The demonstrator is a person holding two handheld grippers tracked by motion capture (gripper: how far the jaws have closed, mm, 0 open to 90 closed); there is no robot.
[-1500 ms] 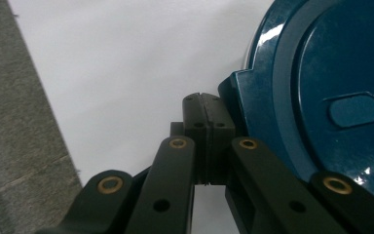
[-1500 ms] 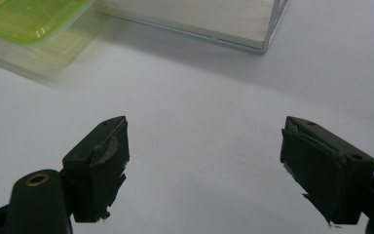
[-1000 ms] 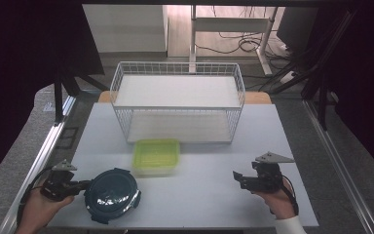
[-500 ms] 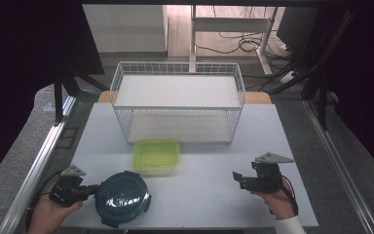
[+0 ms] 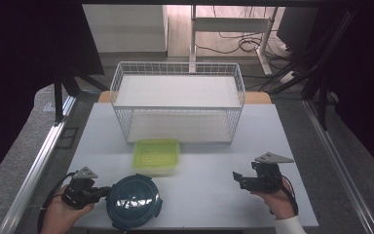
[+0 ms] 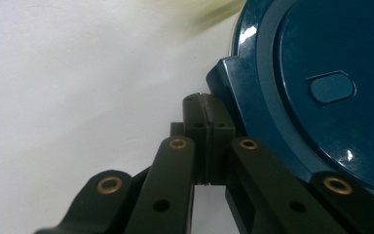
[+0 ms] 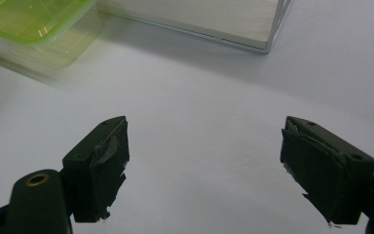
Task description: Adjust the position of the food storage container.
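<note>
green box [image 5: 157, 155] sits between basket [image 5: 177, 108] and lid [image 5: 133, 201].

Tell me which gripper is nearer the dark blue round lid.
Left. The left gripper is at the dark blue round lid's left edge, jaws closed; the right gripper sits open, well off to its right.

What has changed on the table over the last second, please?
The left gripper, shut on the round dark blue lid, slid it rightward. The right gripper stayed open and still; the green lidded plastic container and white wire basket stayed put.
</note>
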